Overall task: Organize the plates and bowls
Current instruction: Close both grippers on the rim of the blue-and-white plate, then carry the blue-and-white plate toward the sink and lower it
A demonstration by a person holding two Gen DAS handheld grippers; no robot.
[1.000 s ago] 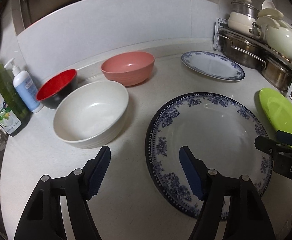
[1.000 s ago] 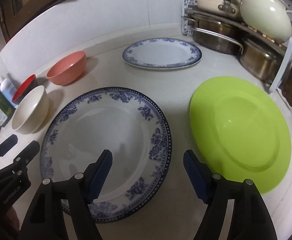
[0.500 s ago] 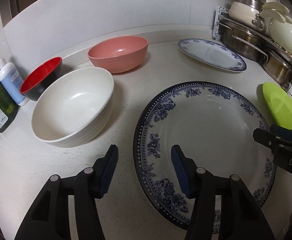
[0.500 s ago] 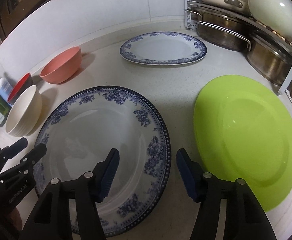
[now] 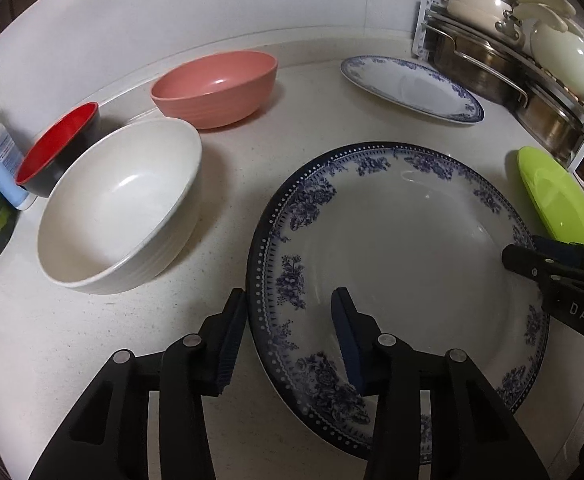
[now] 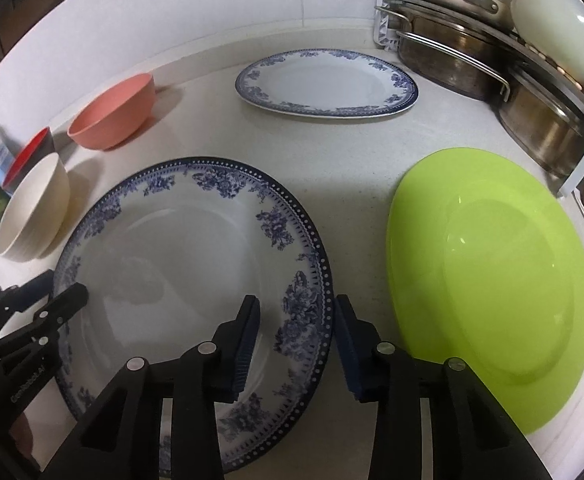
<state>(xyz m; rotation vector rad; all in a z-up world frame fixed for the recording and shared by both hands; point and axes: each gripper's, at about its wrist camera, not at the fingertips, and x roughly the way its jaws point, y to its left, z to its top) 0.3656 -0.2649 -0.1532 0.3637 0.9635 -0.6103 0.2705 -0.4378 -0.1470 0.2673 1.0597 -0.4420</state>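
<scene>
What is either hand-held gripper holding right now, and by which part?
Nothing yet. Both have just been closing astride the big blue-patterned plate: left hand-held gripper over its left rim, right hand-held gripper over its right rim, pads not pressing.

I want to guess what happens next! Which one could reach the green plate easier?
Probably the right hand-held gripper: the green plate lies right beside it. The left hand-held gripper sits across the big blue-patterned plate.

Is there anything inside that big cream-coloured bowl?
The cream bowl looks empty: its bare, glossy inside shows down to the bottom. Only a strip just behind its near rim is hidden in the left wrist view.
</scene>
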